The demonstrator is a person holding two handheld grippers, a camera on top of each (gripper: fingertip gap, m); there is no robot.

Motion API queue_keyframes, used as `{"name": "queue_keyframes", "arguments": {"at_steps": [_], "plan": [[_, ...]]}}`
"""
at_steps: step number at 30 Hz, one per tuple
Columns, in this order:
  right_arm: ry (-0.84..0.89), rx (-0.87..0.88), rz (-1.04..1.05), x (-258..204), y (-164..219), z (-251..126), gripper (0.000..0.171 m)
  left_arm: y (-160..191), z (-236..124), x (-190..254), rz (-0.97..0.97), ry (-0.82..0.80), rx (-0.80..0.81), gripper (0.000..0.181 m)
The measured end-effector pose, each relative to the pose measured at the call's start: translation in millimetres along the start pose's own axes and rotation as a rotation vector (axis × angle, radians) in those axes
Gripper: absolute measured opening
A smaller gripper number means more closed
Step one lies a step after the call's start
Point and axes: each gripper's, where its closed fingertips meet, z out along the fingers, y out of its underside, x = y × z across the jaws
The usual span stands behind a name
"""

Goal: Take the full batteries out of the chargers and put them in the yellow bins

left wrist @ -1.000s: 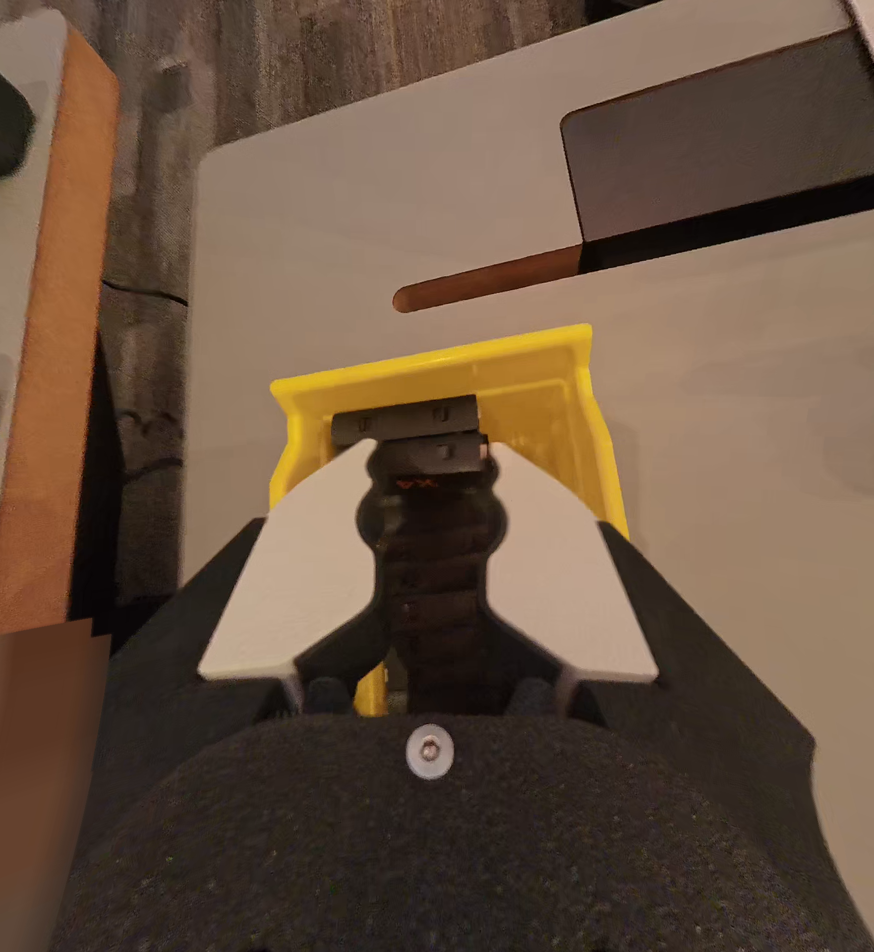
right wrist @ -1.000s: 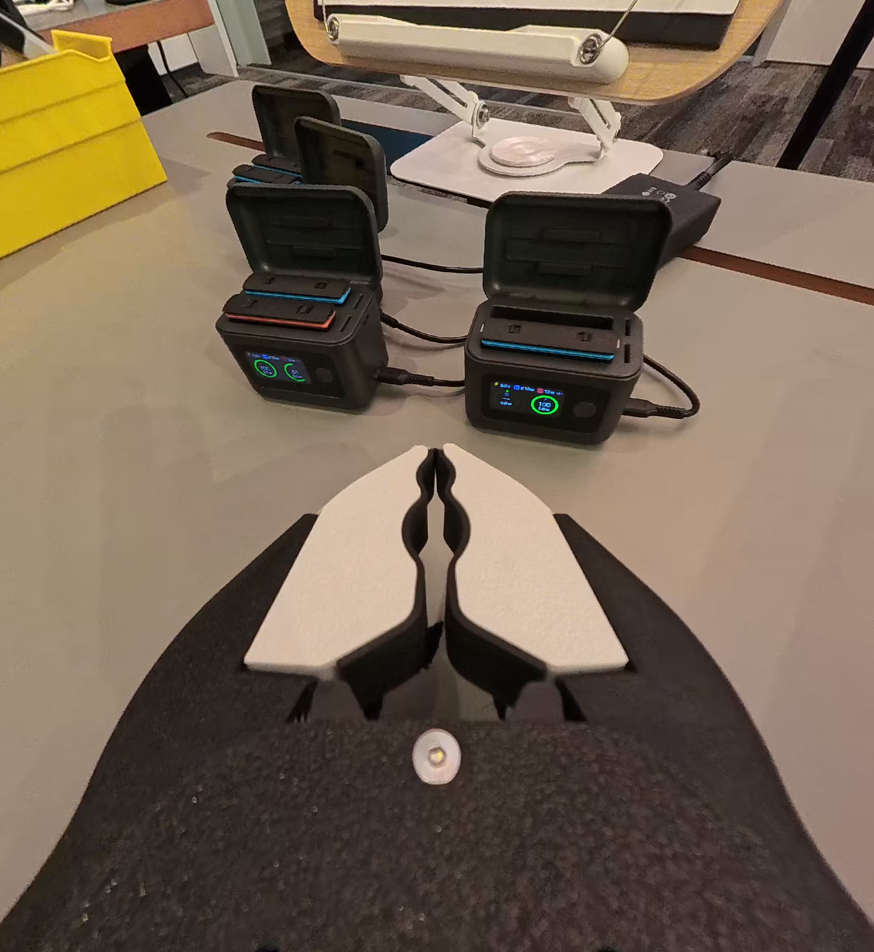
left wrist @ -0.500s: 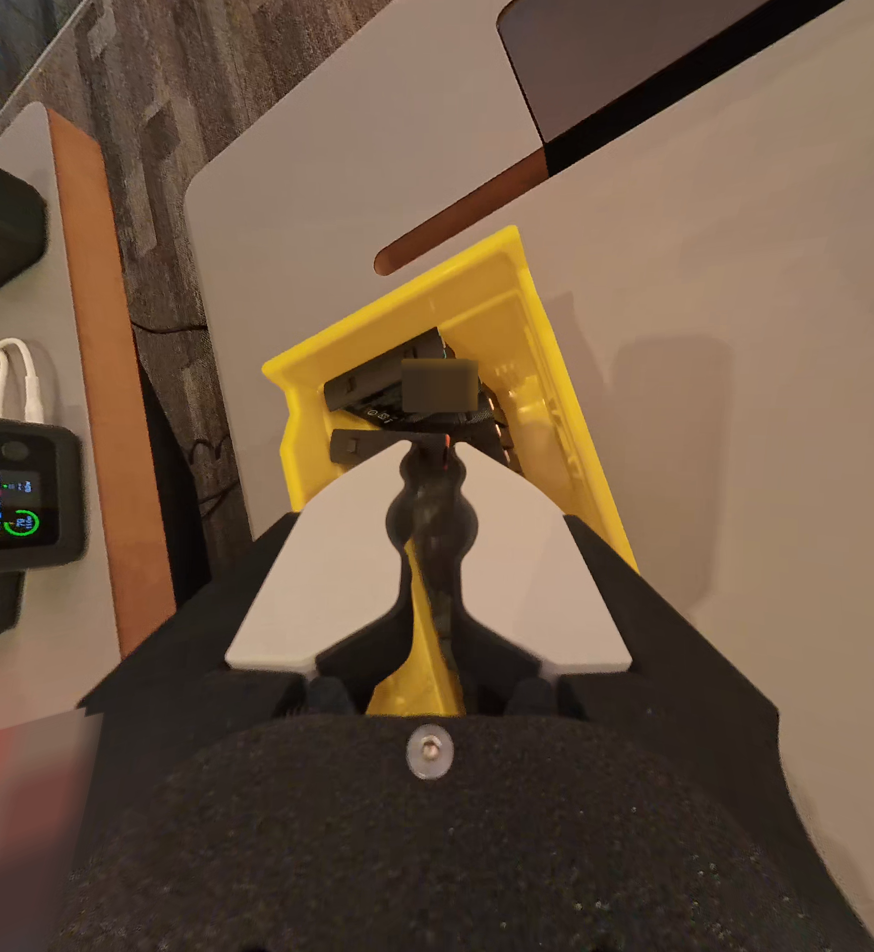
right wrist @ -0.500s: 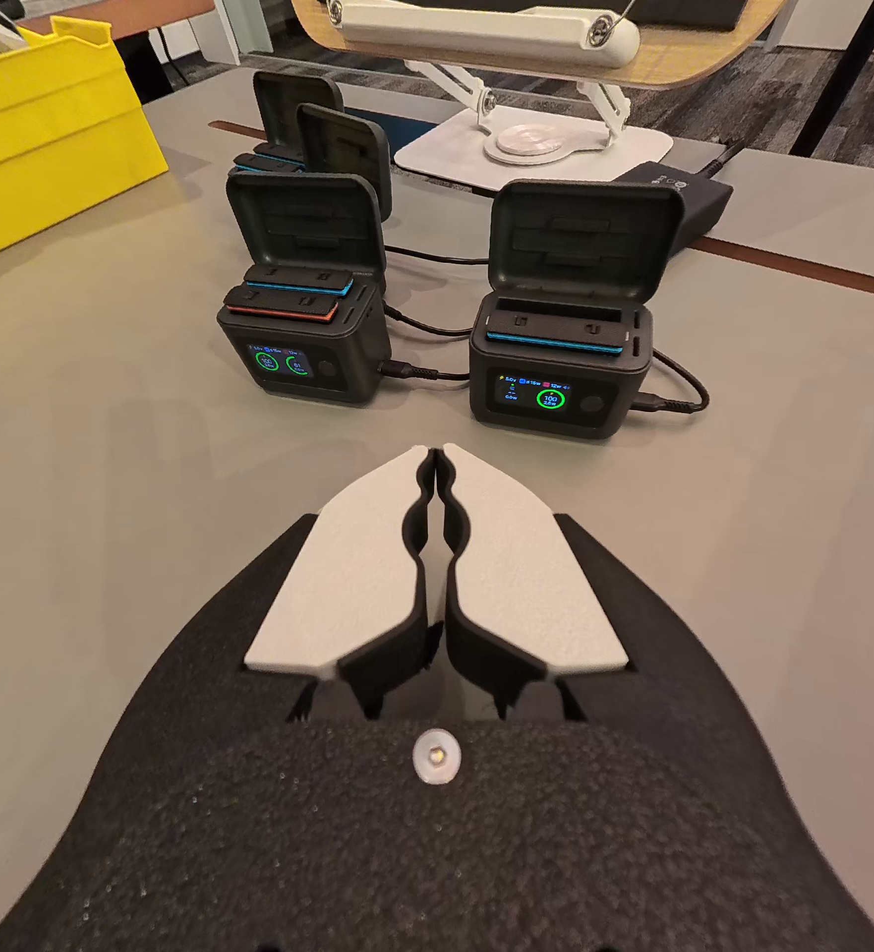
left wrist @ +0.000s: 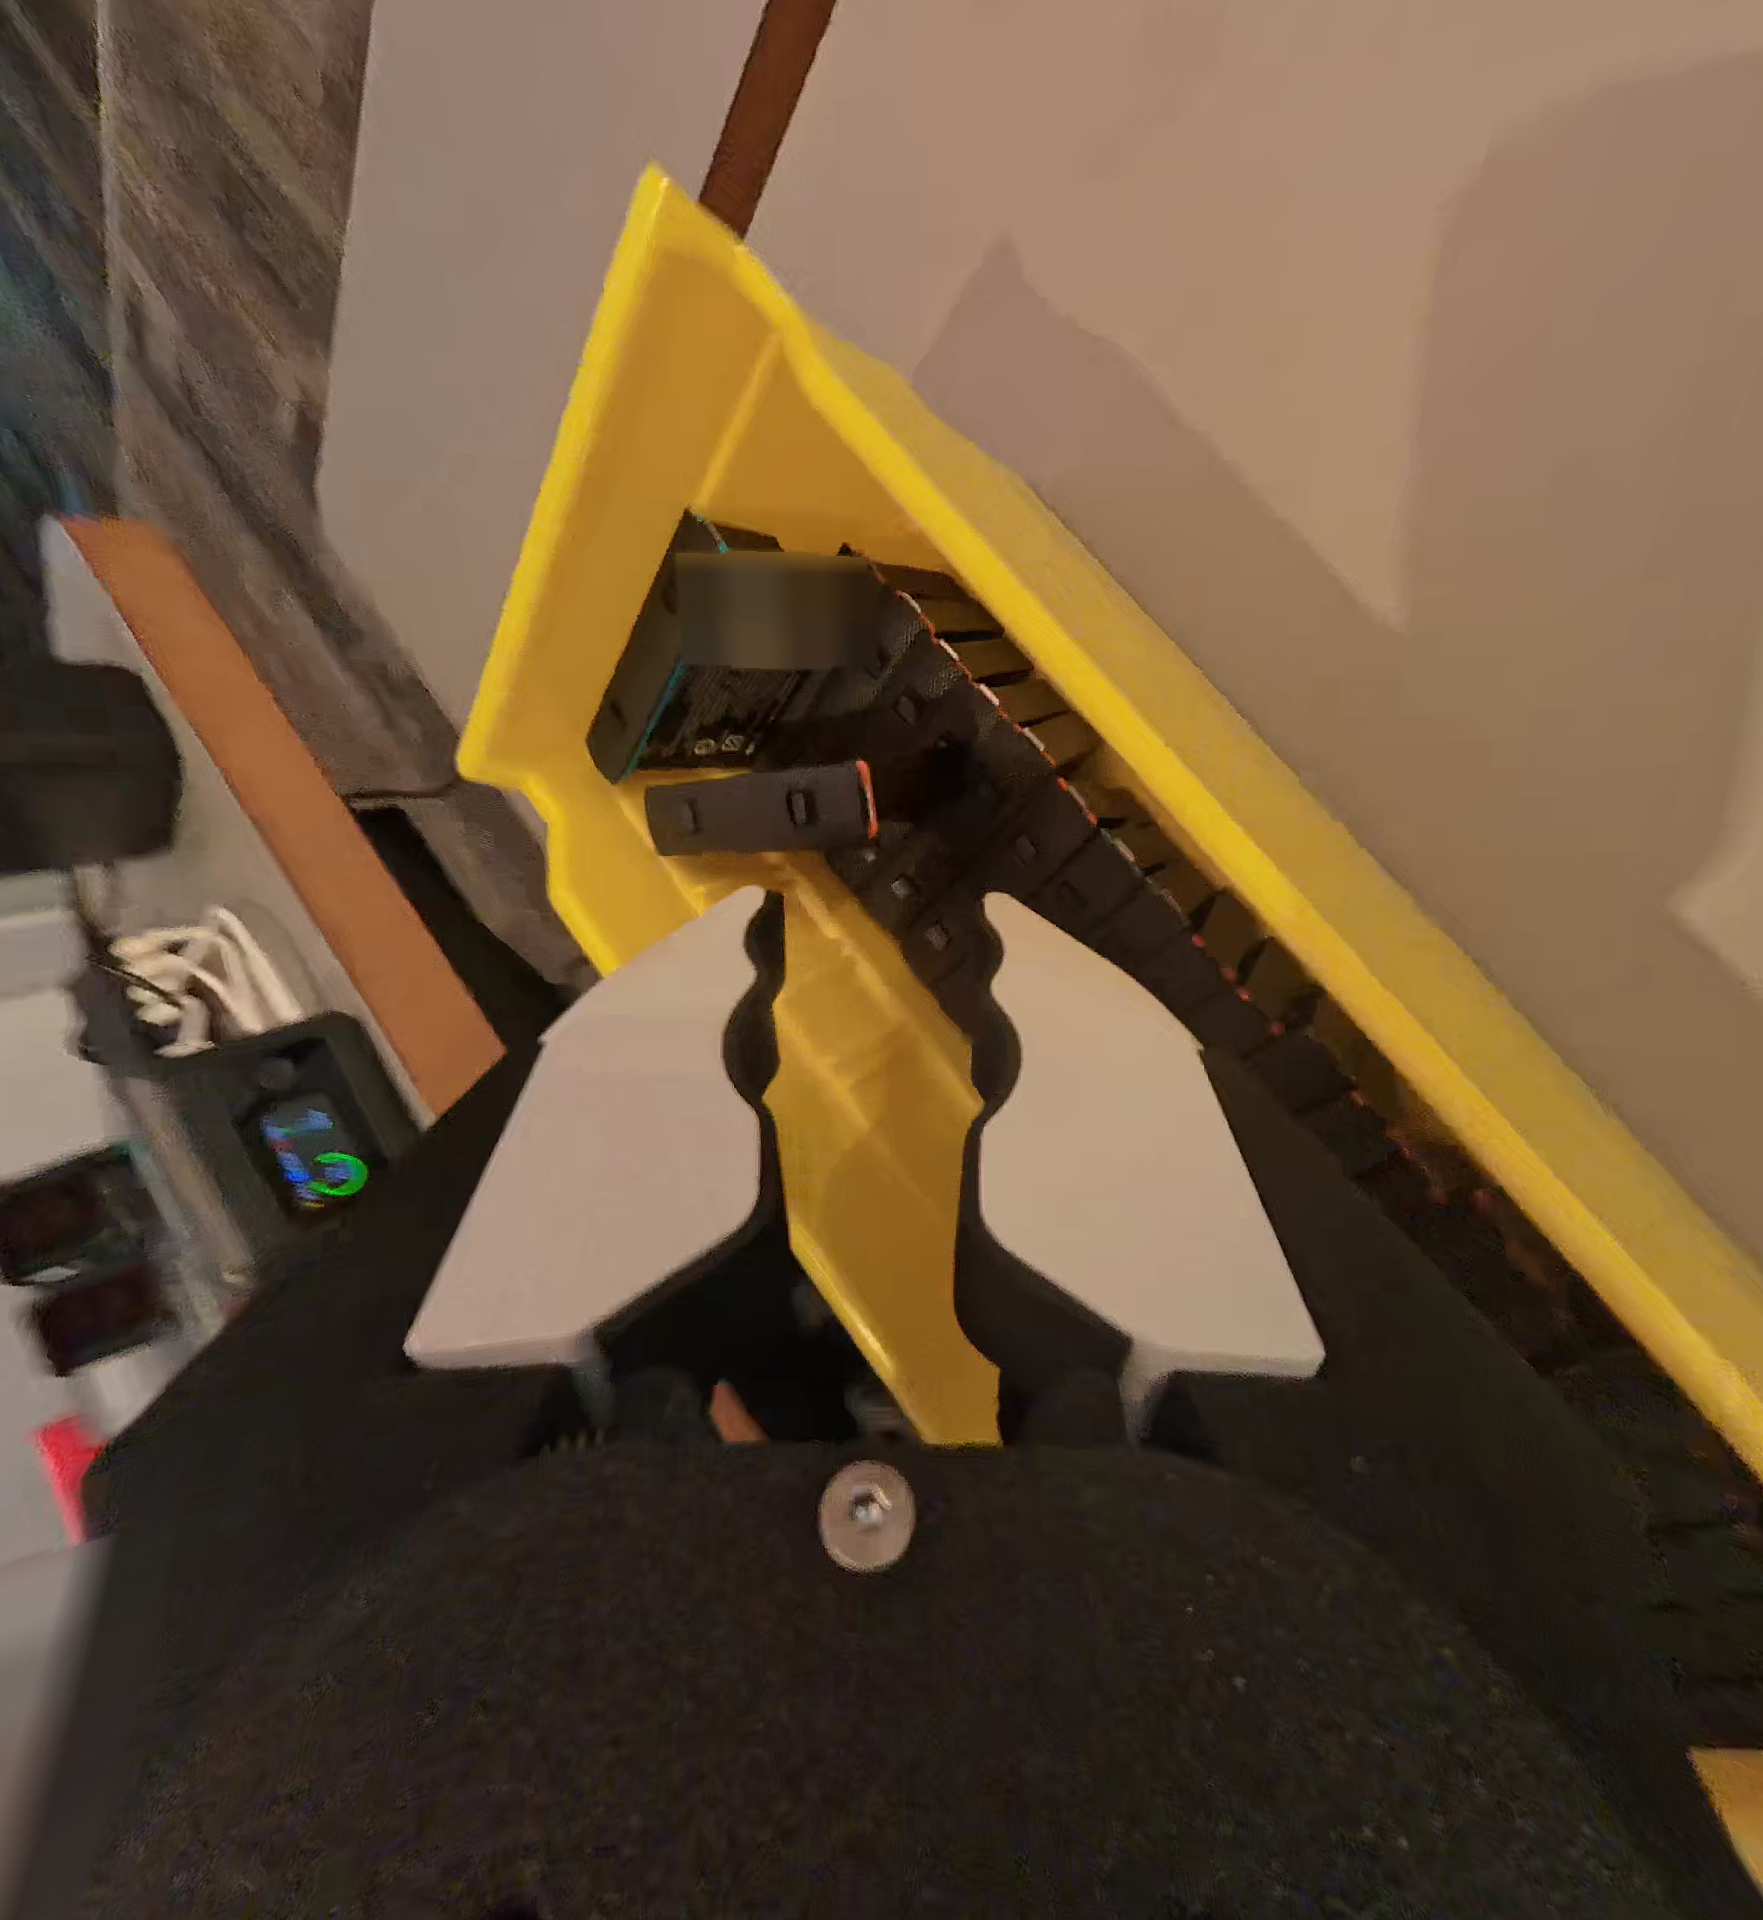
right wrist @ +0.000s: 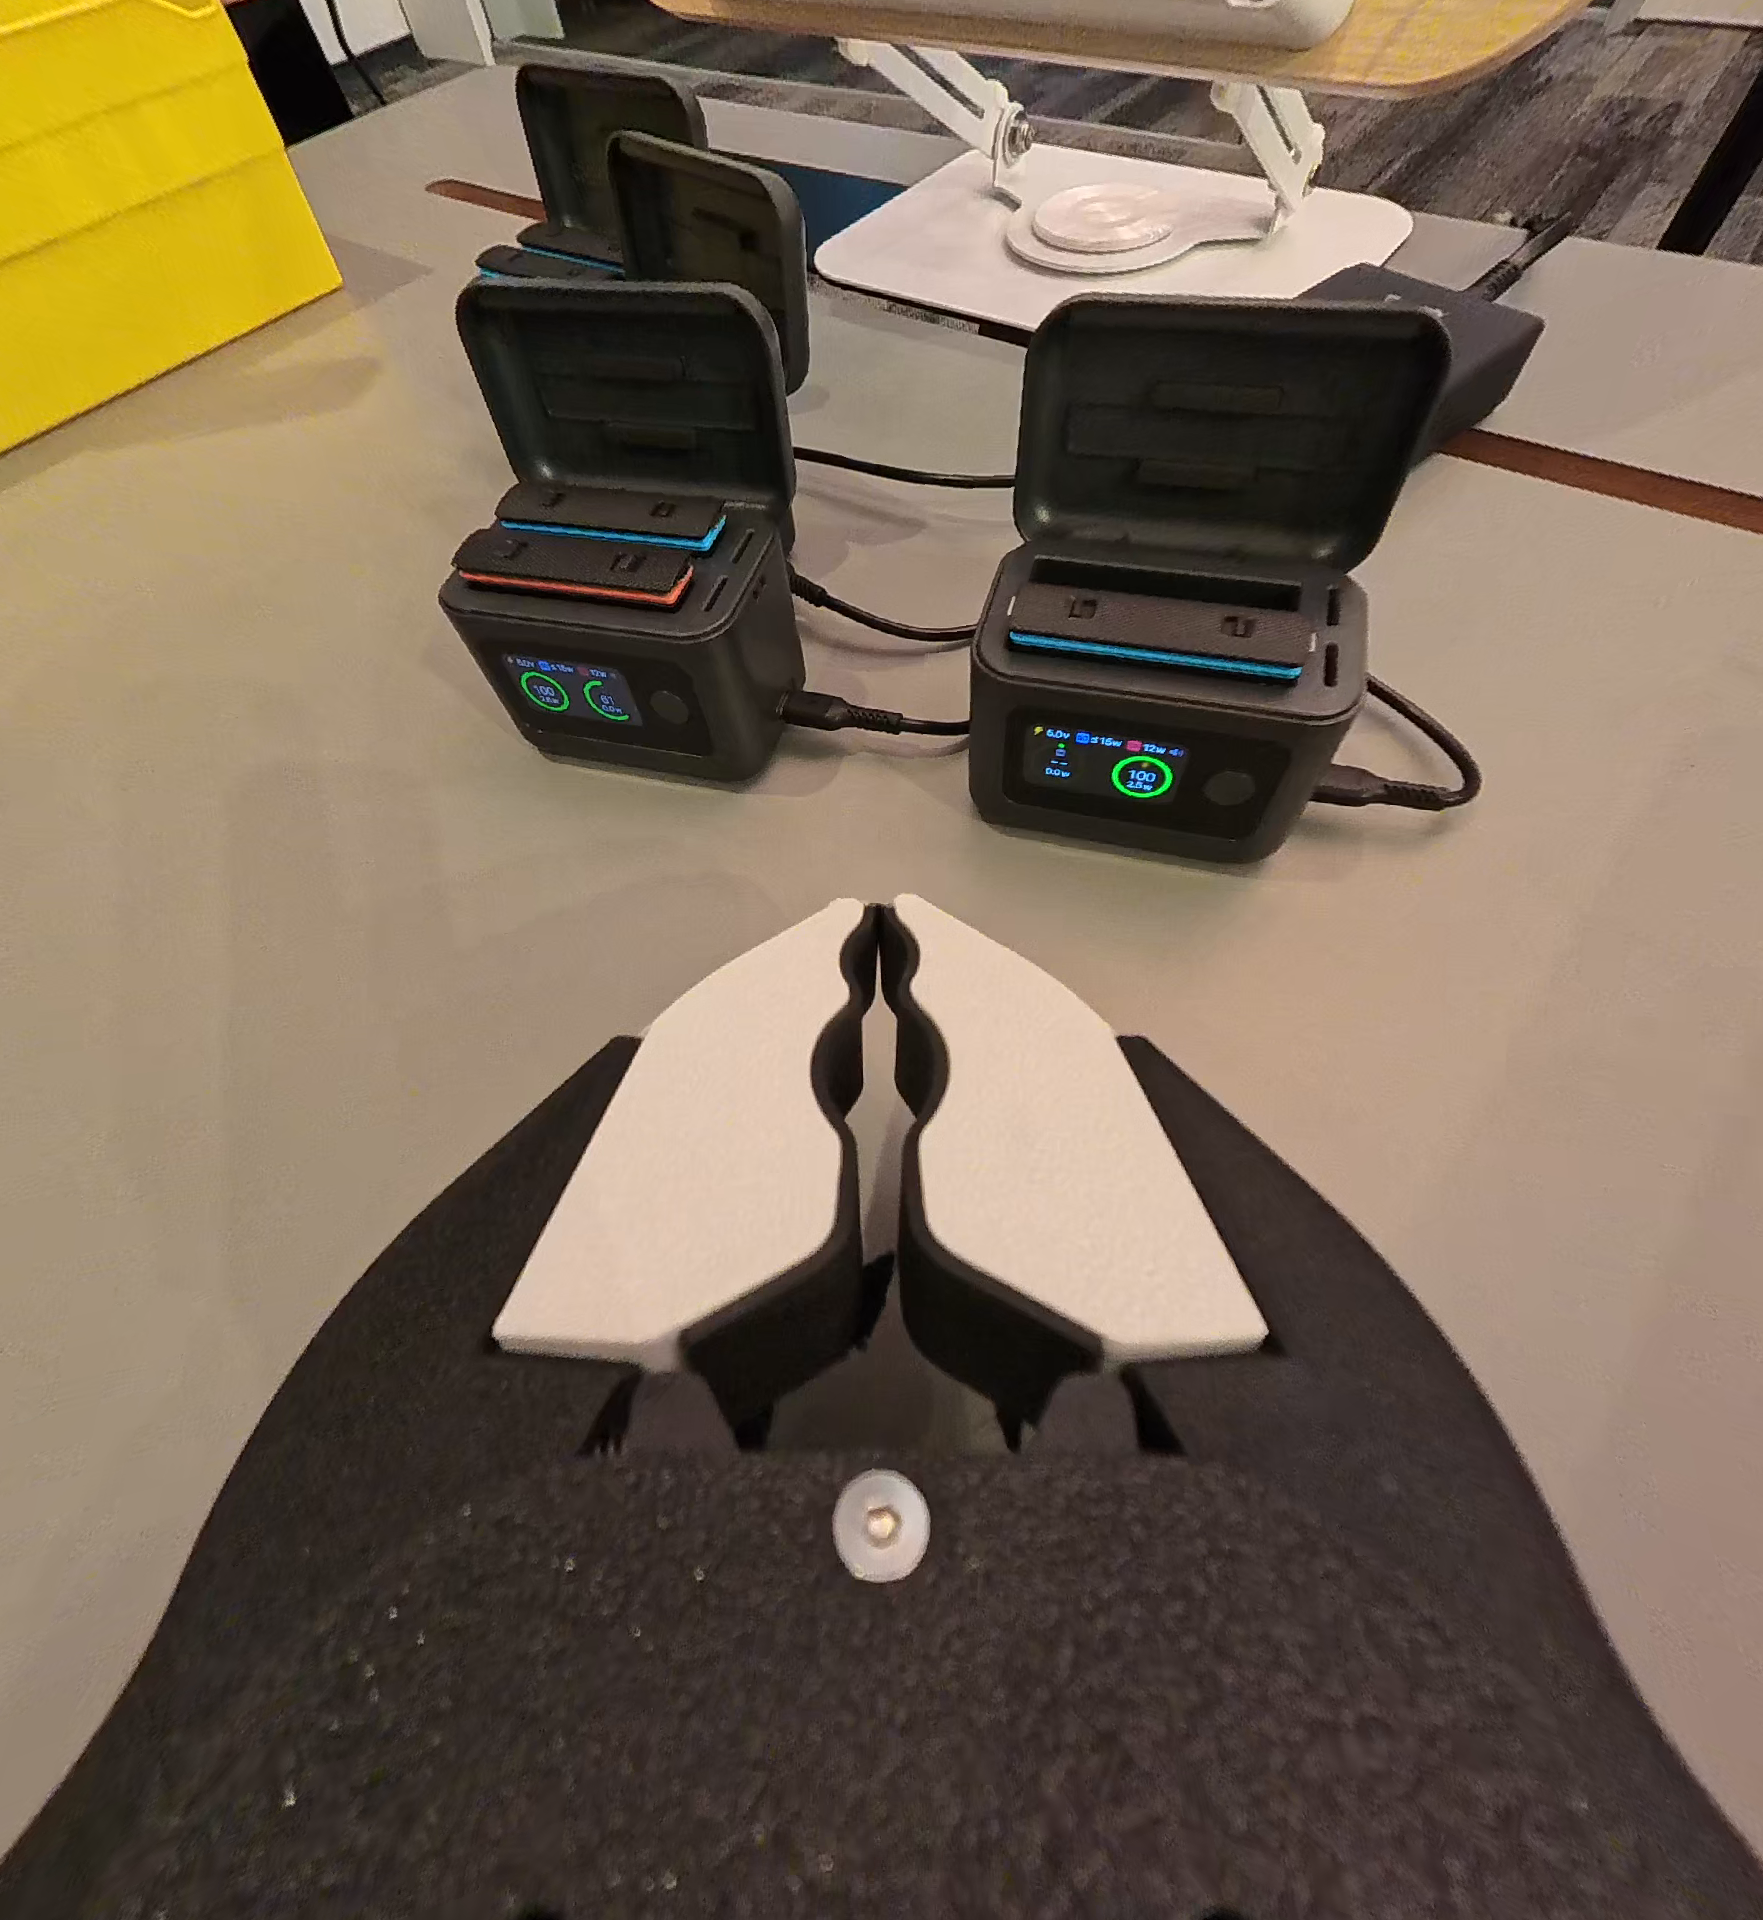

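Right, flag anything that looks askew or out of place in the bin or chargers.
In the yellow bin, most batteries stand in a tidy row, but two at the far end lie loose across it. The near right charger has one empty slot.

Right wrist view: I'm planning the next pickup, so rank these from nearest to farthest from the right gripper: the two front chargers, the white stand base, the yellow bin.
1. Front right charger and front left charger, ahead of the shut right gripper on the grey table: too close to call.
2. Yellow bin, far left.
3. White stand base, behind the chargers.
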Motion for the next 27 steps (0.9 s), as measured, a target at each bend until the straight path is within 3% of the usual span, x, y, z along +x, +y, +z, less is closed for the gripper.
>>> {"name": "queue_keyframes", "arguments": {"at_steps": [4,11,14,18,23,27], "plan": [[-0.005,-0.013,-0.003,-1,3,1,0.000,2,4,-13,0.230,-0.093,-0.057,0.041],[-0.010,-0.031,-0.010,-2,6,3,0.000,-10,13,-18,0.578,-0.046,-0.041,0.049],[-0.013,-0.034,-0.009,-2,7,3,0.000,-7,20,-17,0.678,-0.014,-0.087,0.045],[-0.016,-0.036,-0.009,-3,7,3,0.000,-6,28,-15,0.799,-0.052,-0.111,0.019],[-0.018,-0.038,-0.012,-3,7,3,0.000,-9,9,-24,0.740,-0.097,-0.068,0.015],[-0.026,-0.029,-0.014,-5,6,2,0.000,-24,-30,-27,0.554,-0.087,0.076,0.015]]}}
